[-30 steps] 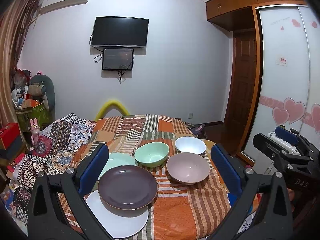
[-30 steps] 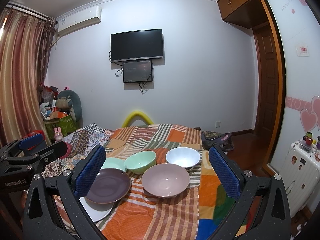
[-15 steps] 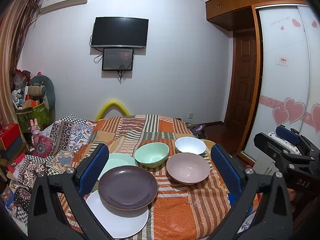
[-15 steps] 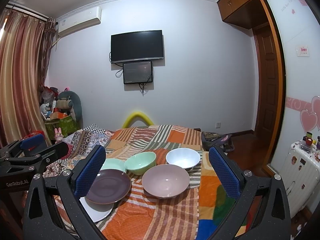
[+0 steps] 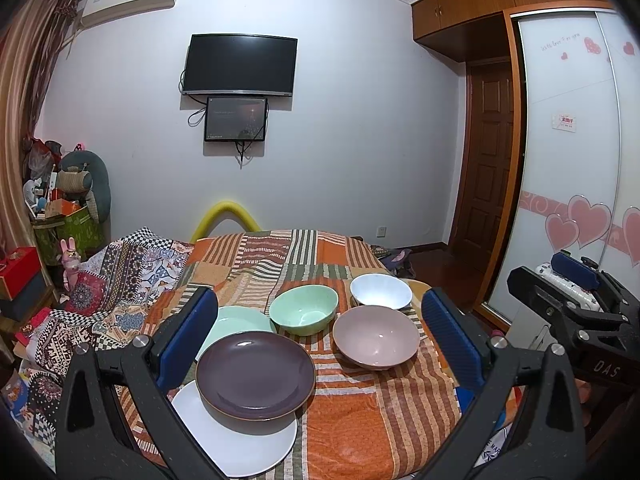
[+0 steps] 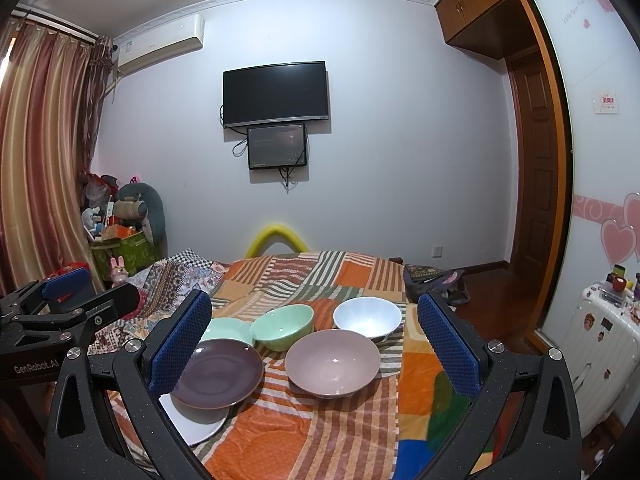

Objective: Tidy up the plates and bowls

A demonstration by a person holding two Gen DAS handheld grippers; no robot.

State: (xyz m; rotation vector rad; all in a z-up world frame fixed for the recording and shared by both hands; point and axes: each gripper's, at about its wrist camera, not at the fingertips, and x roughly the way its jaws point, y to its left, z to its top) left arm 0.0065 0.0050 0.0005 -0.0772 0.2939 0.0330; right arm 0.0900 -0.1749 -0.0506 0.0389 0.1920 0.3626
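Dishes sit spread out on a table with a striped orange cloth, so the tidy-up looks barely begun. A dark purple plate lies partly on top of a white plate at the near left. A pale green plate is just behind them. A green bowl stands in the middle. A white bowl is at the far right, and a pink bowl sits just in front of it. No bowl is inside another bowl yet. I think the three bowls need to be stacked, and the three plates need to go in one neat pile.

The left gripper hangs above the near edge of the surface. Its jaws are wide open. They hold nothing and touch nothing.

The right gripper hangs beside it, a bit more to the right. Its jaws are wide open too, and they are empty. The pink bowl is right in the middle of its view, so that bowl may be the first one to get picked up.
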